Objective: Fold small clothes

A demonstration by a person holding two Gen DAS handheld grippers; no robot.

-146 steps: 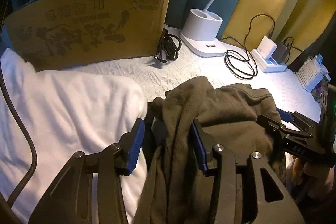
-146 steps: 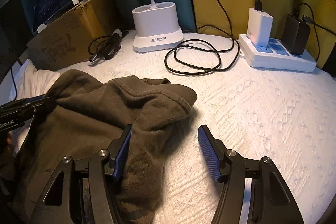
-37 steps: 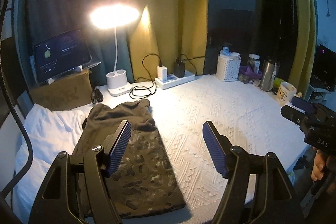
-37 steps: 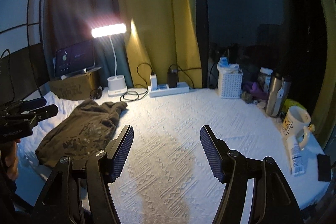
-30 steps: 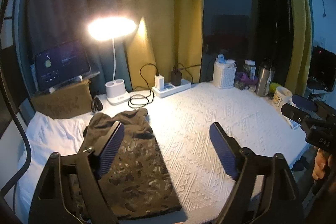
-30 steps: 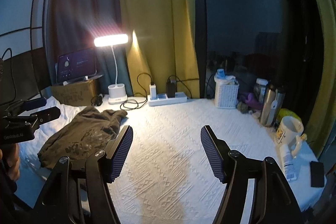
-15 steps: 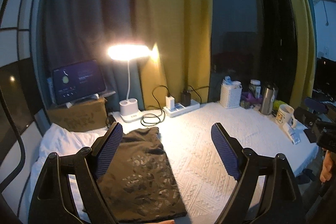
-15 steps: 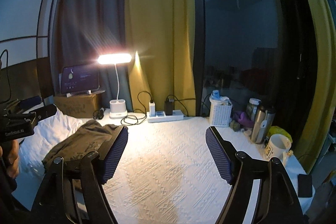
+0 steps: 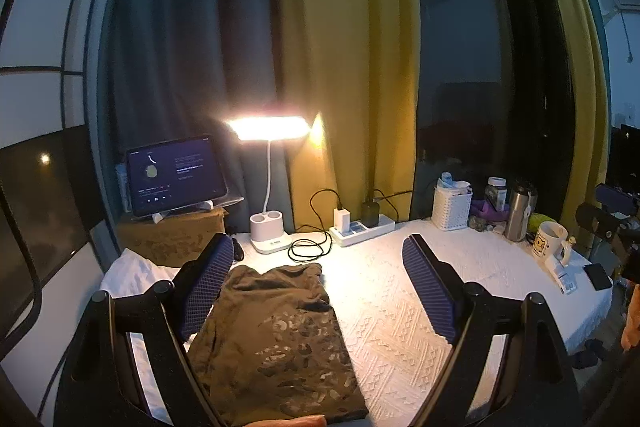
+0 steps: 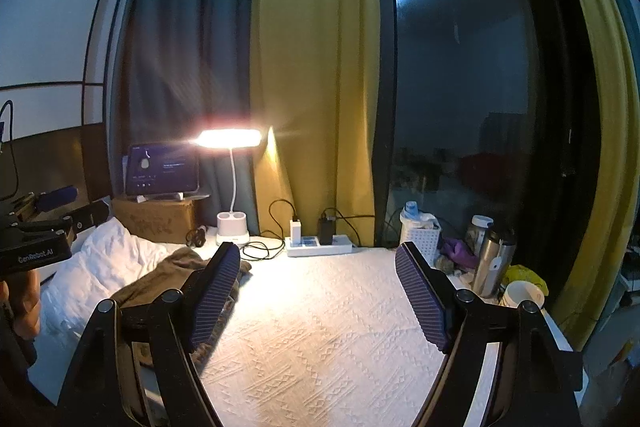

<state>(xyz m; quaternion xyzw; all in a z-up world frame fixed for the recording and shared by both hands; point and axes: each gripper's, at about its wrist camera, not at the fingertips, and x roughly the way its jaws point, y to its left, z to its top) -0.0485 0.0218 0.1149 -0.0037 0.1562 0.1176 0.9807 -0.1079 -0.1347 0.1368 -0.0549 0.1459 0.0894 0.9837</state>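
A dark olive garment [image 9: 276, 339] with a pale print lies folded into a long strip on the left of the white bedspread [image 9: 400, 307]. In the right wrist view the garment [image 10: 172, 271] lies partly behind the left finger. My left gripper [image 9: 318, 245] hangs above the garment's near end, open, with nothing between its blue pads. My right gripper [image 10: 317, 253] hovers open over bare bedspread to the right of the garment and holds nothing. Each gripper shows at the edge of the other's view: the left gripper [image 10: 52, 211] and the right gripper [image 9: 608, 211].
A white pillow [image 10: 100, 267] lies left of the garment. Along the back stand a tablet [image 9: 174, 179] on a cardboard box [image 9: 172, 239], a lit desk lamp [image 9: 268, 227], cables and a power strip [image 9: 360, 227]. A white basket [image 9: 452, 211], a flask [image 9: 518, 211] and a mug [image 9: 550, 241] crowd the right.
Both grippers have let go of the garment, risen and drawn back from the bed, tilting up so more curtain shows. The right jaws have widened a little. The garment lies still.
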